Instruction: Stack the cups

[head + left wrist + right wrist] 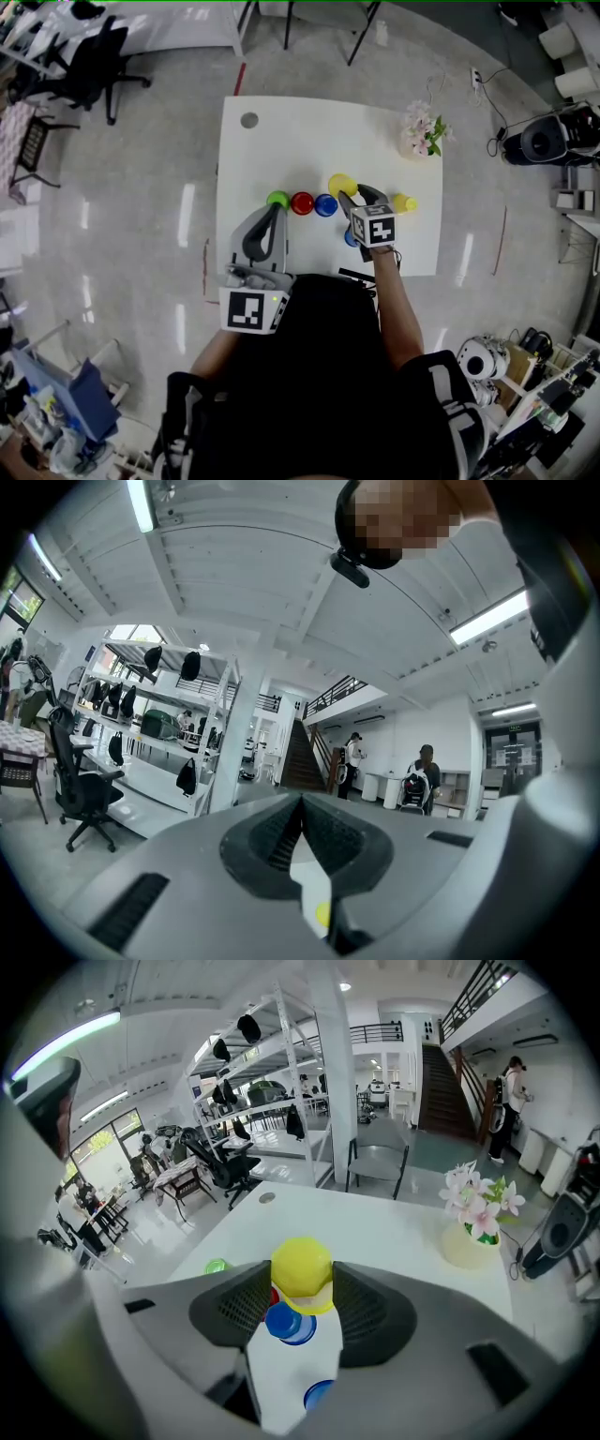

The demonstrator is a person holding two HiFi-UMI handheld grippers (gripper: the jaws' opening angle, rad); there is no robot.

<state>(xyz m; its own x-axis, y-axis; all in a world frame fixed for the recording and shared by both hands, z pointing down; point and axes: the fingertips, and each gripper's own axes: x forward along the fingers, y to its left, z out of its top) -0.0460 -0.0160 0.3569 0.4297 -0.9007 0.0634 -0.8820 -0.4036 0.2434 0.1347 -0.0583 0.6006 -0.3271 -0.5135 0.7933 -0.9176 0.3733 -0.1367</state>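
Here, right gripper (349,194) clamped on yellow cup (300,1265) above white table (281,141), left gripper (302,803) closed, nothing between its jaws

A large open robotics lab, half workshop and half office. Beyond the left tongs (302,801) stand metal shelving racks (164,728) hung with bags, a staircase (302,757) to a mezzanine, and people (424,778) at a counter. To their left is a black office chair (80,794), overhead strip lights (141,503). Past the right tongs (302,1288) a white worktop (375,1232) stands on polished grey floor (141,206).
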